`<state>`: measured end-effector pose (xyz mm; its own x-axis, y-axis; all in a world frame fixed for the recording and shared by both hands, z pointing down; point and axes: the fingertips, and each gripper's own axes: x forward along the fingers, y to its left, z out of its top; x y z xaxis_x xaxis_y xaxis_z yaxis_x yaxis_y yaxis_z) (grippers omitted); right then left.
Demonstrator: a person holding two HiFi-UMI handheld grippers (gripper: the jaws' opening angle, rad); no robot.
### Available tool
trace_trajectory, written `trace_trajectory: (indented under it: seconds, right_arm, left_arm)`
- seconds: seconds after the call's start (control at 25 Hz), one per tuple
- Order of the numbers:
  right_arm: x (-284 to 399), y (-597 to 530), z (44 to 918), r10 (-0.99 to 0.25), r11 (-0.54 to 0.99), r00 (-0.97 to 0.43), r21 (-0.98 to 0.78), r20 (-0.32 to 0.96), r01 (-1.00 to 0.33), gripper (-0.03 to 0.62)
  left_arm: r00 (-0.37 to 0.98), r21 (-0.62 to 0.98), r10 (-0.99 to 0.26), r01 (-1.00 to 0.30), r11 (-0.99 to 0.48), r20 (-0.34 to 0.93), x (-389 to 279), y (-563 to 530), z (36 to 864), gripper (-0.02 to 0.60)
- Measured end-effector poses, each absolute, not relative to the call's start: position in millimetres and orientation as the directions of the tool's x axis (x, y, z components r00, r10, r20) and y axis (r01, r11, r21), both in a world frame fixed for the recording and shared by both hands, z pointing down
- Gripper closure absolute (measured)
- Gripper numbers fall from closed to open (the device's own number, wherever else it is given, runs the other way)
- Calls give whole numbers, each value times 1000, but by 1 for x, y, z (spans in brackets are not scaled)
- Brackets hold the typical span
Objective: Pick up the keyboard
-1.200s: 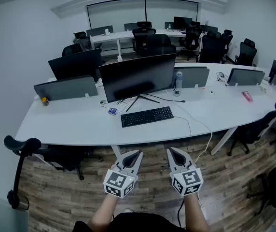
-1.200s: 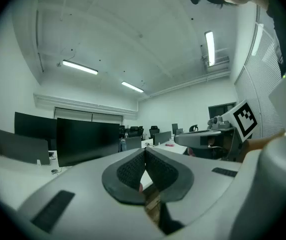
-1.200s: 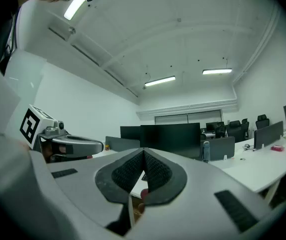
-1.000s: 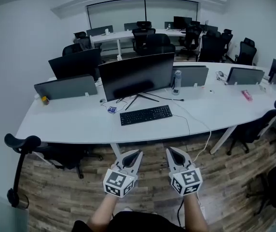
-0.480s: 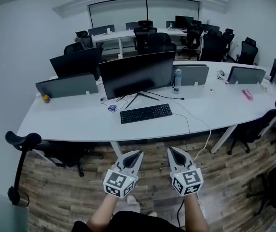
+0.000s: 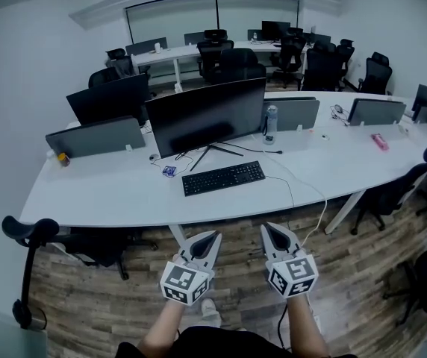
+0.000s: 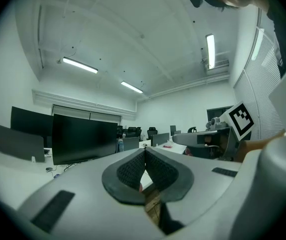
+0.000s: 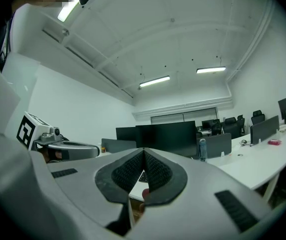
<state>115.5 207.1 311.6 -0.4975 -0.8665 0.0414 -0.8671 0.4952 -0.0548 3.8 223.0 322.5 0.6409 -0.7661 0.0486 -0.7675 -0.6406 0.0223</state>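
A black keyboard [image 6: 223, 177] lies on the long white desk [image 6: 116, 192], just in front of a large dark monitor [image 6: 206, 115]. Both grippers hover side by side over the wooden floor, well short of the desk's near edge. My left gripper [image 6: 212, 237] is shut with nothing between its pads, and the right gripper [image 6: 268, 229] is shut and empty too. In the left gripper view the closed jaws [image 7: 144, 151] point level toward the monitor [image 7: 85, 138]. In the right gripper view the closed jaws [image 8: 143, 151] hide most of the keyboard.
A water bottle [image 6: 272, 121] stands right of the monitor. Grey desk dividers [image 6: 96, 136] line the desk's back. A cable [image 6: 303, 189] runs from the keyboard over the desk edge to the floor. Black office chairs [image 6: 30, 237] stand at left and right.
The head view has shifted slightly: desk and keyboard sit a little lower and to the left in the picture. Both grippers stay shut and side by side, about where they were.
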Motion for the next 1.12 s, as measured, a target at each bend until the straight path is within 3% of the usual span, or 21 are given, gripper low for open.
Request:
trace_trajectory:
  seconds: [1.12]
  right_arm:
    - [55,60,315,-934,347,-352,-80,64,-935,589]
  left_arm:
    - [707,58,-706,-707,-704,38,-70,80,331,572]
